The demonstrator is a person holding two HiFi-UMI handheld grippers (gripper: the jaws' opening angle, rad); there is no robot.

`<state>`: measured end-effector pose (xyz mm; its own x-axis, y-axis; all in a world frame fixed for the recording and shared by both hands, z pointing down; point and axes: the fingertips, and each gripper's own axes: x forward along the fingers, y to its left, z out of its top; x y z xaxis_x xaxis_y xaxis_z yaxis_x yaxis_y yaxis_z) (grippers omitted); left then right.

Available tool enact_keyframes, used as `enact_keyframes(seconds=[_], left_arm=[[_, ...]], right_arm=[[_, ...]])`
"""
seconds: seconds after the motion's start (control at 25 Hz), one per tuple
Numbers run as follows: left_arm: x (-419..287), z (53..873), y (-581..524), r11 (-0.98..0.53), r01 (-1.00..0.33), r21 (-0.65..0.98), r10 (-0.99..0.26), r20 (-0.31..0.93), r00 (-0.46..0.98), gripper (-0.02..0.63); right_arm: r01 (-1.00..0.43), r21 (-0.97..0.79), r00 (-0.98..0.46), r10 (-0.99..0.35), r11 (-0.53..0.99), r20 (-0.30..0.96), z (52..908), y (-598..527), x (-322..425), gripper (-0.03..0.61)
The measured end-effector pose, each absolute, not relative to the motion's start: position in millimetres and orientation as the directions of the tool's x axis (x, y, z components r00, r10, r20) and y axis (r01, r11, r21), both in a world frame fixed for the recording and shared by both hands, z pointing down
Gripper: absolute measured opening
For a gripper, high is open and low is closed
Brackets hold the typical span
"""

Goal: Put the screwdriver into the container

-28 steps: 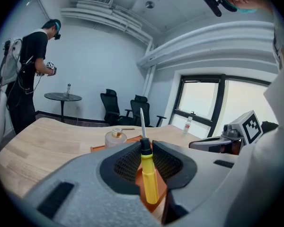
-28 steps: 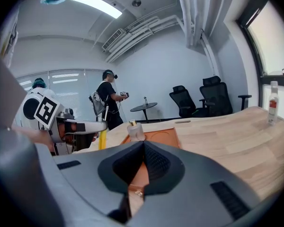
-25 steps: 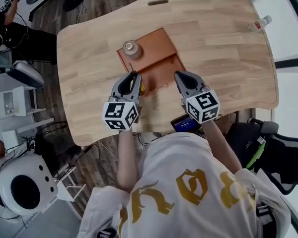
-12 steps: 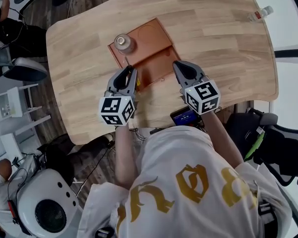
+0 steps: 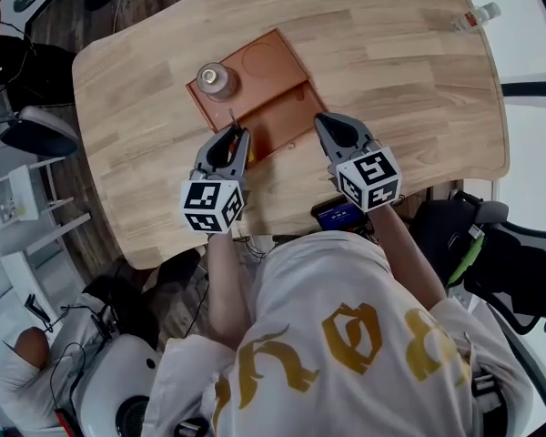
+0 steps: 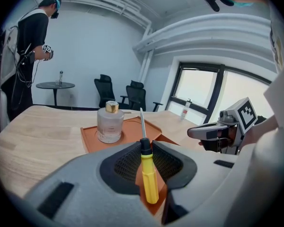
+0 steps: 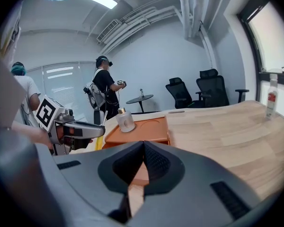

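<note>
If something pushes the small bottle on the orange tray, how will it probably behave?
The bottle looks like thick glass, so probably heavy for its size and breakable. It is short and wide, so it would likely slide on the tray rather than tip.

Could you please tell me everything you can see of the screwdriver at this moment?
The screwdriver has a glossy yellow handle, seemingly plastic, a black collar and a thin bare metal shaft. It stands roughly upright, tilted away from the person, shaft up, handle end down. The left gripper clamps it between its fingers at the collar and upper handle. It is held over the near part of the orange tray; whether its lower end touches the tray cannot be told.
</note>
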<state>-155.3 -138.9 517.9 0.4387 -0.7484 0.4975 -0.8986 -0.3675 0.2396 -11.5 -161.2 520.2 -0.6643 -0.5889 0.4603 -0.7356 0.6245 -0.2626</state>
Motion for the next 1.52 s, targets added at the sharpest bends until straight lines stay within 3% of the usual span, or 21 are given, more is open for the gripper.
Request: enact_keyframes(seconds=[0.84, 1.52], left_arm=[[-153.0, 565.7, -134.5, -0.384, -0.879, 0.282, -0.652, 0.591, 0.475, 0.075], [-149.8, 578.1, -130.3, -0.438, -0.873, 0.213, -0.593, 0.662, 0.459, 0.075]], right_arm=[[-0.725, -0.293, -0.672, -0.546, 0.623, 0.500, 535.5, -153.8, -16.9, 0.009], [-0.732, -0.300, -0.666, -0.548, 0.611, 0.506, 536.9, -157.8, -16.2, 0.009]])
